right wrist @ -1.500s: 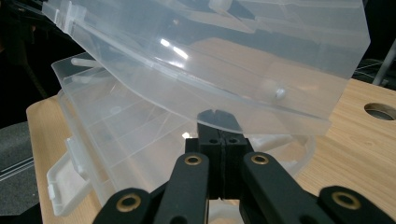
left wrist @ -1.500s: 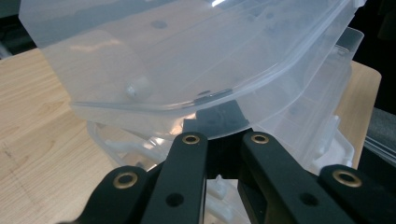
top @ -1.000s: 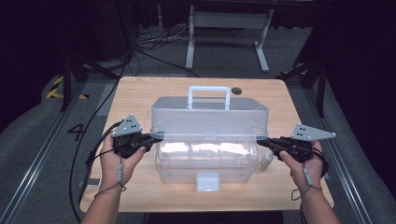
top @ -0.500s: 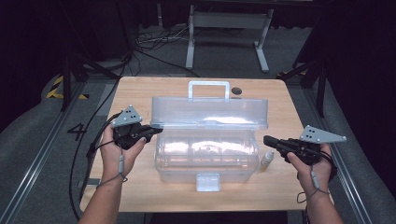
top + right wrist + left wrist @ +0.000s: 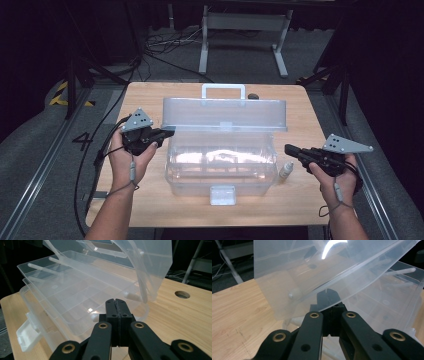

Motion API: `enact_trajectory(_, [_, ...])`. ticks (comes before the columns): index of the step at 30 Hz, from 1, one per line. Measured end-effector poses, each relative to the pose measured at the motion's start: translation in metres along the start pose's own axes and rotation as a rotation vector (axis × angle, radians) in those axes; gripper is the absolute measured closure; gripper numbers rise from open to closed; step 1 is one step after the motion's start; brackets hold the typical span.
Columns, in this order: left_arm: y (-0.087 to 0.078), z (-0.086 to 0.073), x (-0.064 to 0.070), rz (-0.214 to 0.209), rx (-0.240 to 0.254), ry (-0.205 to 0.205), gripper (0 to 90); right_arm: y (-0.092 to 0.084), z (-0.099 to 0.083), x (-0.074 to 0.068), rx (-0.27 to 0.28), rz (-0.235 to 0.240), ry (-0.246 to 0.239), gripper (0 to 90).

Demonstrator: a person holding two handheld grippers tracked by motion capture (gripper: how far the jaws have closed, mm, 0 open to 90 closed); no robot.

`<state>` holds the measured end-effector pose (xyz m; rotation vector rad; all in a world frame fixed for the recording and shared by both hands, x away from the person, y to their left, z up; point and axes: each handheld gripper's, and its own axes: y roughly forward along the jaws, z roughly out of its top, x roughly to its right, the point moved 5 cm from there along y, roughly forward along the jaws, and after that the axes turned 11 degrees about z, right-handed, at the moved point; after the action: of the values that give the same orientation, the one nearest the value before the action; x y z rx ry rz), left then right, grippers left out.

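I have the clear plastic hinged toolbox lid raised; my clenched, empty left gripper props it, right gripper clenched beside, nothing loaded yet.

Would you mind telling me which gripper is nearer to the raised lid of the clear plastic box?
Left. The left gripper sits right at the left end of the lid, while the right gripper is off the box's right side, lower and clearly apart from it.

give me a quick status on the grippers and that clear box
Left gripper shut, tips at lid edge. Right gripper shut, off the box. Lid raised. Small bottle beside box.
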<state>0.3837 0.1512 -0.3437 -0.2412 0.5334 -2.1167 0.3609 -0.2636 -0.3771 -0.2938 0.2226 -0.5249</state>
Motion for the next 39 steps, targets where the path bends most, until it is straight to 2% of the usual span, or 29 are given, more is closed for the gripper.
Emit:
enact_trajectory(5, [0.001, 0.003, -0.002, -0.009, -0.004, -0.021, 90.0, 0.0, 0.006, 0.003, -0.01, -0.024, -0.014, 86.4])
enact_trajectory(9, [0.003, 0.006, -0.004, -0.008, -0.014, -0.018, 90.0, 0.001, 0.013, 0.006, -0.02, -0.037, -0.026, 82.7])
enact_trajectory(11, [0.003, 0.008, -0.005, -0.015, -0.021, -0.033, 90.0, 0.002, 0.017, 0.007, -0.015, -0.046, -0.026, 79.8])
enact_trajectory(14, [0.005, 0.012, -0.008, -0.014, -0.023, -0.031, 90.0, 0.003, 0.023, 0.009, -0.014, -0.072, -0.032, 73.5])
enact_trajectory(16, [0.006, 0.014, -0.008, -0.015, -0.021, -0.032, 90.0, 0.004, 0.027, 0.01, -0.007, -0.082, -0.028, 68.8])
enact_trajectory(23, [0.008, 0.017, -0.011, -0.026, -0.011, -0.023, 90.0, 0.005, 0.035, 0.013, -0.01, -0.133, -0.015, 61.8])
enact_trajectory(27, [0.008, 0.017, -0.012, -0.03, -0.007, -0.02, 90.0, 0.005, 0.043, 0.016, 0.022, -0.167, 0.0, 55.0])
enact_trajectory(39, [0.011, 0.019, -0.015, -0.025, -0.005, -0.017, 90.0, 0.012, 0.056, 0.023, 0.034, -0.204, -0.01, 48.5])
